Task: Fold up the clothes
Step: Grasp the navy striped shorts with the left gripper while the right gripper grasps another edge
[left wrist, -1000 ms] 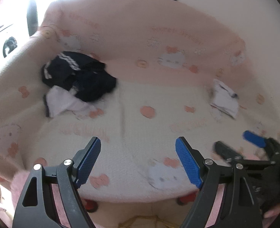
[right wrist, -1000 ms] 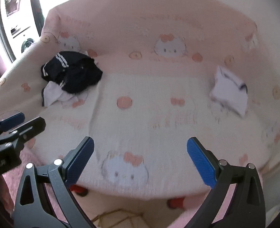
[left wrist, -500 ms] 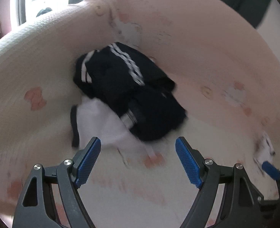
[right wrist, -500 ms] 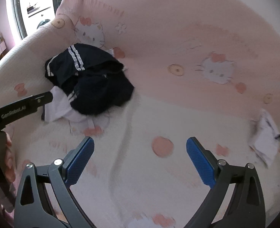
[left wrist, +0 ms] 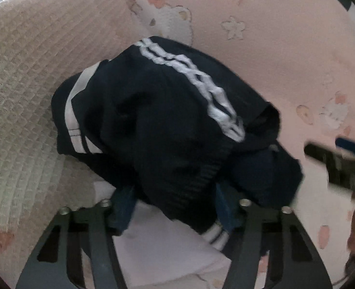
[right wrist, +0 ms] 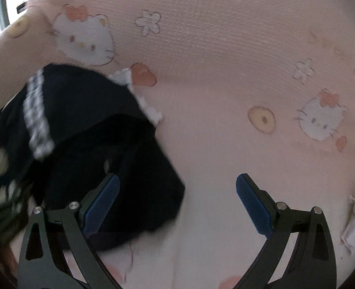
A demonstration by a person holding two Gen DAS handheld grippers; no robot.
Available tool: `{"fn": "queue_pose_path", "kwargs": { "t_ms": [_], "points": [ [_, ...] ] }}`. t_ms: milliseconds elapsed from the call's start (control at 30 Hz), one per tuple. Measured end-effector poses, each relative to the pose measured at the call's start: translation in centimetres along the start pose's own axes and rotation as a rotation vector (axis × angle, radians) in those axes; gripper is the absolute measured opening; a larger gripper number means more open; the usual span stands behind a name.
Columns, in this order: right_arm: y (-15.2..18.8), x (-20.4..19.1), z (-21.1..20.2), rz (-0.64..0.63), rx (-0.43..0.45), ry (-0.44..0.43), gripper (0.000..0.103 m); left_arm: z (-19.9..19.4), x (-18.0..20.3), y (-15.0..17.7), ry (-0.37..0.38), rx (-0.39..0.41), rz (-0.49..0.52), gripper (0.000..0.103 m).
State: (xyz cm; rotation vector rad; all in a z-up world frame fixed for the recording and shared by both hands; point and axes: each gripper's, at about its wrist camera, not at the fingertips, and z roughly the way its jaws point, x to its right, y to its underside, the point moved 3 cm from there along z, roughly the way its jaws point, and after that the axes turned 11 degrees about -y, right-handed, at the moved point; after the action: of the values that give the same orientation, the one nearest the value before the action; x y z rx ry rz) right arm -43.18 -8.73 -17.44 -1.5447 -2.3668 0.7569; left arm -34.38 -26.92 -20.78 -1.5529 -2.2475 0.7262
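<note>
a pink cartoon-cat sofa cover (right wrist: 225, 48) fills the background. against its back, toward the corner, lies a crumpled dark navy garment (left wrist: 167, 125) with white stripes, on top of a white garment (left wrist: 163, 245). the left gripper (left wrist: 175, 207) has its jaws spread around the navy hem, fabric between them, not yet pinched. the right gripper (right wrist: 177, 202) hangs wide apart, empty, one finger over the pile's edge. the cloth looks soft, light and floppy; the ribbed striped hem seems the firmest hold, since a mid-bunch pinch could catch several layers.
</note>
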Motion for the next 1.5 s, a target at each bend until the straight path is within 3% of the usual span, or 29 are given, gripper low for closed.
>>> {"fn": "queue_pose_path", "kwargs": {
  "t_ms": [167, 233, 300, 333, 400, 467, 567, 733, 867, 1033, 1100, 1233, 1367, 1500],
  "points": [
    [-1.7, -0.4, 3.5, 0.009, -0.059, -0.064, 0.097, 0.5, -1.9, -1.1, 0.061, 0.005, -0.099, 0.031],
    [-2.2, -0.7, 4.7, 0.011, -0.086, -0.096, 0.08, 0.5, -2.4, -1.2, 0.083, -0.001, -0.133, 0.025],
    [-2.7, -1.0, 6.0, 0.014, -0.113, -0.127, 0.039, 0.2, -2.7, -1.6, 0.104, 0.014, -0.153, 0.019],
    [-2.9, -1.1, 6.6, 0.015, -0.127, -0.143, 0.036, 0.0, -2.8, -1.8, 0.106, 0.026, -0.155, 0.017],
    [-3.3, -1.3, 7.6, 0.014, -0.148, -0.163, 0.02, -0.7, -2.3, -2.2, 0.12, 0.048, -0.138, 0.017],
    [-3.3, -0.8, 6.0, -0.009, -0.102, -0.087, 0.014, -2.1, -1.9, -1.6, 0.126, 0.076, -0.115, 0.017],
    [-3.4, 0.4, 3.2, -0.031, -0.03, 0.01, 0.012, -4.4, -0.4, -0.8, 0.114, 0.135, -0.058, 0.017],
    [-3.3, 3.4, -3.0, -0.048, 0.081, 0.163, 0.012, -9.1, 0.3, -0.6, 0.224, 0.199, -0.024, 0.016],
    [-0.5, 4.4, -9.8, -0.05, 0.167, 0.24, 0.012, -13.0, 3.1, 1.0, 0.229, 0.239, 0.049, 0.016],
    [7.1, 7.4, -19.5, -0.002, 0.175, 0.232, 0.012, -16.7, 7.0, 5.3, 0.354, 0.161, 0.057, 0.015],
    [10.6, 8.9, -22.7, 0.024, 0.159, 0.231, 0.012, -18.0, 8.8, 7.6, 0.367, 0.124, 0.08, 0.015],
    [18.1, 11.8, -27.8, 0.091, 0.118, 0.223, 0.012, -21.7, 10.9, 13.9, 0.433, 0.038, 0.055, 0.016],
    [24.9, 12.9, -30.4, 0.145, 0.089, 0.212, 0.013, -23.8, 11.8, 17.8, 0.449, 0.008, 0.029, 0.016],
    [31.4, 13.5, -29.3, 0.222, 0.015, 0.176, 0.015, -23.7, 11.8, 20.4, 0.421, -0.051, 0.03, 0.016]
  ]
}}
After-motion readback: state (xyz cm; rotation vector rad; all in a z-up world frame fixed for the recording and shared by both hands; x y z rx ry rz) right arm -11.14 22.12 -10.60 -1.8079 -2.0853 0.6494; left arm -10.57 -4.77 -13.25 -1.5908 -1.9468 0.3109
